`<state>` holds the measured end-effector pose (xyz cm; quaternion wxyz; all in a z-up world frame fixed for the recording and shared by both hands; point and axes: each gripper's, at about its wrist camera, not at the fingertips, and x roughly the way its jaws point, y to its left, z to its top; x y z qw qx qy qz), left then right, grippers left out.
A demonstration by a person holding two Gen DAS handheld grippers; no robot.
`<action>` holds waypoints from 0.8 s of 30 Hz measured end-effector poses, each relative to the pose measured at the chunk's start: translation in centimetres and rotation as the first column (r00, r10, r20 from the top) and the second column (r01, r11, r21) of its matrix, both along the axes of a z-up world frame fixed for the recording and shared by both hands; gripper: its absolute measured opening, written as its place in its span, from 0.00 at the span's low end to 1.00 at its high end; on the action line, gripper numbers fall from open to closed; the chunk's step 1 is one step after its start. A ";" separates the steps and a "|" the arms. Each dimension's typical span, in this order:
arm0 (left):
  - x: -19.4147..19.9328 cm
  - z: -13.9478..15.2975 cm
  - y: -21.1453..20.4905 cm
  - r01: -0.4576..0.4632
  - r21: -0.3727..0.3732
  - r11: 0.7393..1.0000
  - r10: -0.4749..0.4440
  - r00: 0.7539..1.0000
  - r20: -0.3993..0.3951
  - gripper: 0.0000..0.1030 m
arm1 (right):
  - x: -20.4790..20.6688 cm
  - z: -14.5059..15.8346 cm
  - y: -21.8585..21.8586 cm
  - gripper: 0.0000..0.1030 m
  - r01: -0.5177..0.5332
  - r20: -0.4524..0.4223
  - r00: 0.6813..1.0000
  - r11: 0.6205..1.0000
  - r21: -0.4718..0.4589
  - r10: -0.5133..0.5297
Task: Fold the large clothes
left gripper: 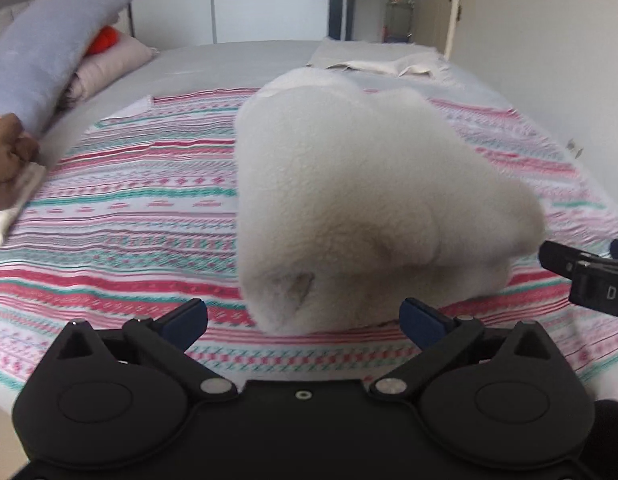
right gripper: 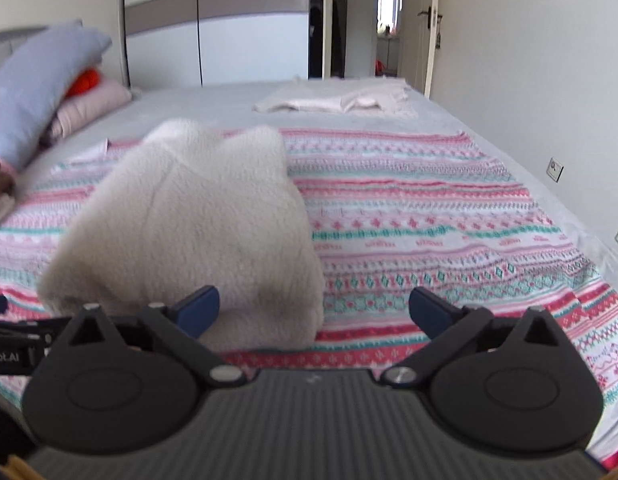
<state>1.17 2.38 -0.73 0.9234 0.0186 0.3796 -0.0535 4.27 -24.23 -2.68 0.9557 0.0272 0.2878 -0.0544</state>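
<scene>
A big fluffy white garment [left gripper: 349,208] sits folded up in a soft, thick bundle on a striped blanket [left gripper: 129,208] with pink, red and green rows. The blanket is spread over a bed [left gripper: 229,60] with a grey sheet. The left gripper [left gripper: 305,320] is just in front of the bundle, and its jaws are wide apart with nothing held; the near end of the bundle lies between the two blue tips but they do not press on it. The right gripper [right gripper: 313,312] is beside the bundle too, its jaws also spread wide and holding nothing; its left blue tip is in front of the bundle's near edge and its right tip is over the bare blanket. At the far end of the bed lies a flat pale cloth [right gripper: 337,100]. On the left side is a pile of folded things, with a light blue one [right gripper: 37,88] on top.
</scene>
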 end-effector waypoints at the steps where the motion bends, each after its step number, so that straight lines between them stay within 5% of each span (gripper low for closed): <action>1: -0.1 -0.2 0.0 -0.007 0.013 1.000 0.007 1.000 -0.007 1.00 | 0.1 -0.3 0.2 1.00 -0.004 -0.020 1.000 1.000 -0.010 0.003; 11: -0.3 -2.2 0.4 -0.078 0.049 0.996 0.081 0.994 -0.073 1.00 | -0.1 -2.2 1.7 1.00 -0.029 -0.129 0.991 0.997 -0.068 0.020; 24: -1.3 -1.9 -0.2 -0.060 0.061 0.996 0.064 0.996 -0.055 1.00 | -0.7 -2.7 2.5 1.00 -0.071 -0.151 0.987 0.994 -0.080 0.058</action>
